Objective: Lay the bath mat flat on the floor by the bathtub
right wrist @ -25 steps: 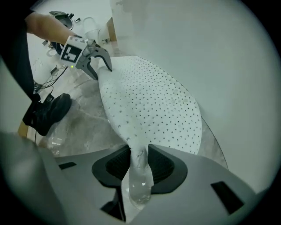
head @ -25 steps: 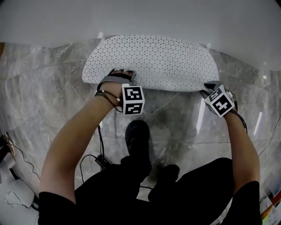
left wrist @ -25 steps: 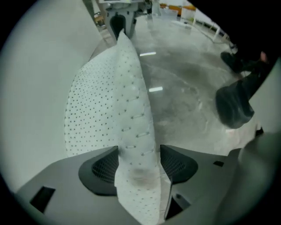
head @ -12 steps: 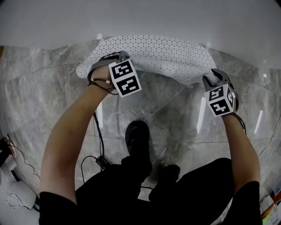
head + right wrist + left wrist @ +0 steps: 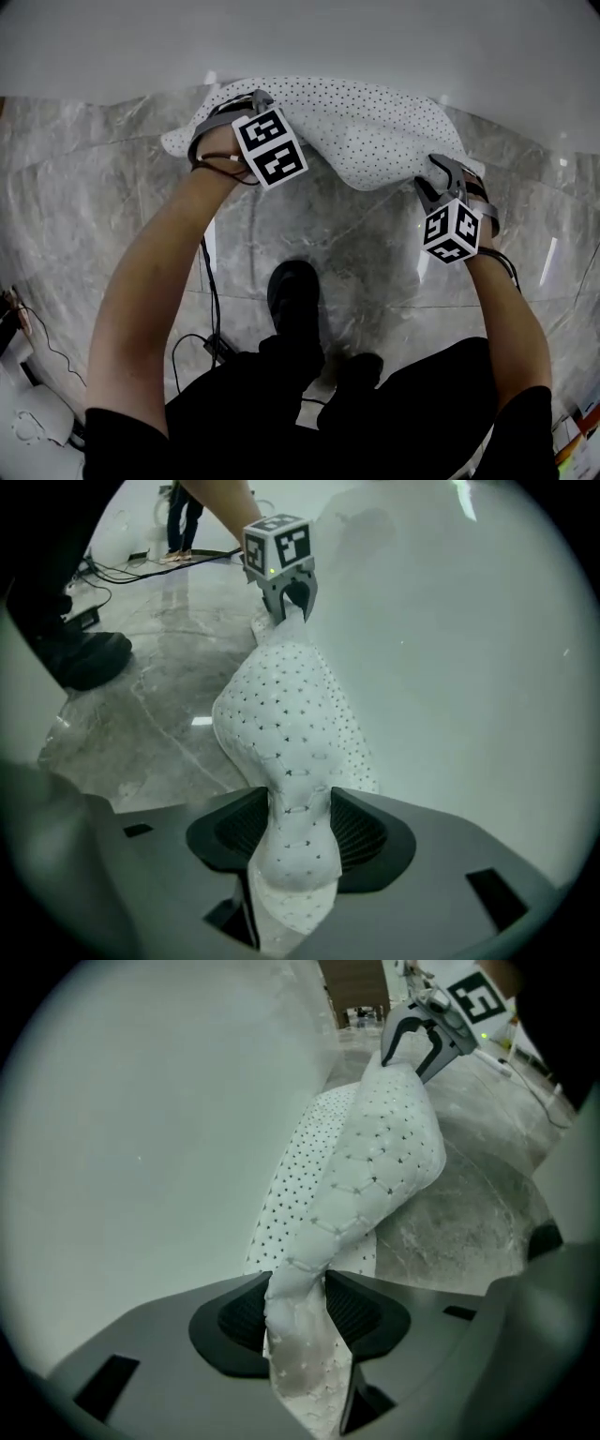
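Note:
The white bath mat (image 5: 375,127) with dark dots is bunched on the marble floor (image 5: 112,187), against the white bathtub (image 5: 300,37). My left gripper (image 5: 246,101) holds its left edge, raised off the floor. In the left gripper view the mat (image 5: 375,1166) is pinched between the pads of the left gripper (image 5: 298,1312). My right gripper (image 5: 441,173) grips the right end, and the right gripper view shows a thick fold of mat (image 5: 281,714) squeezed in the right gripper (image 5: 300,832). Both grippers' jaws have just been opening a little, with the mat still pressed between the pads.
The tub wall (image 5: 141,1147) runs along the far side of the mat. The person's black shoes (image 5: 293,291) stand on the floor just behind the grippers. A black cable (image 5: 211,309) trails at the left, and white equipment (image 5: 28,412) sits at the lower left.
The mat lay flat a second ago; its near edge is now lifted and folded toward the tub. The left gripper closed on the edge and moved away; the right moved inward.

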Demonstrator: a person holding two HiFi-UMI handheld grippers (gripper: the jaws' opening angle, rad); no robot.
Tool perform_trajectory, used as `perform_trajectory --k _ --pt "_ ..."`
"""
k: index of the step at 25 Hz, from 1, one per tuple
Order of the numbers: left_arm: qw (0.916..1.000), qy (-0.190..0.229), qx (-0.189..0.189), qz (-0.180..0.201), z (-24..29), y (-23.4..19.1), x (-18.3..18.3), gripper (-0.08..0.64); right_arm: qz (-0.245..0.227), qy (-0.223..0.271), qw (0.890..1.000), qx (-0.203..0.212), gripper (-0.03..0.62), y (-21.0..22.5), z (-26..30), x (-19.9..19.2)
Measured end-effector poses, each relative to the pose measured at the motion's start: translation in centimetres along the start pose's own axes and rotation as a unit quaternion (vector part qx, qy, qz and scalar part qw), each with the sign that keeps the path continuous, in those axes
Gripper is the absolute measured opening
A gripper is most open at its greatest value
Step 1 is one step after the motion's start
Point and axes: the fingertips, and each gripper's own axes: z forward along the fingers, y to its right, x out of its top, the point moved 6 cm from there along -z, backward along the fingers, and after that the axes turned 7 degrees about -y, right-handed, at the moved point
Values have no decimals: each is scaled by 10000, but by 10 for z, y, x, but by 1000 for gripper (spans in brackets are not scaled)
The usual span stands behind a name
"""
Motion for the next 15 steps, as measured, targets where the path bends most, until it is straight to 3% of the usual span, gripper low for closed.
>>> perform_trajectory --k 2,5,6,9,12,15 --pt "9991 83 348 243 -3 0 2 198 121 -64 9999 12 207 2 8 -1" --pt "9933 420 979 443 -16 0 1 252 469 -216 9983 -287 179 24 14 -5" --pt "9894 563 1232 529 -22 3 0 258 708 -251 9967 -303 161 32 16 -7" --pt "9721 893 1895 1052 -38 26 -5 258 1429 -329 9892 -46 188 43 27 -15" --pt "9633 1001 1956 1542 -42 57 -5 213 1609 -345 9864 -29 196 46 34 -15" --pt "9693 998 1661 1510 -39 69 -1 206 1646 -351 9857 45 183 45 38 -11"
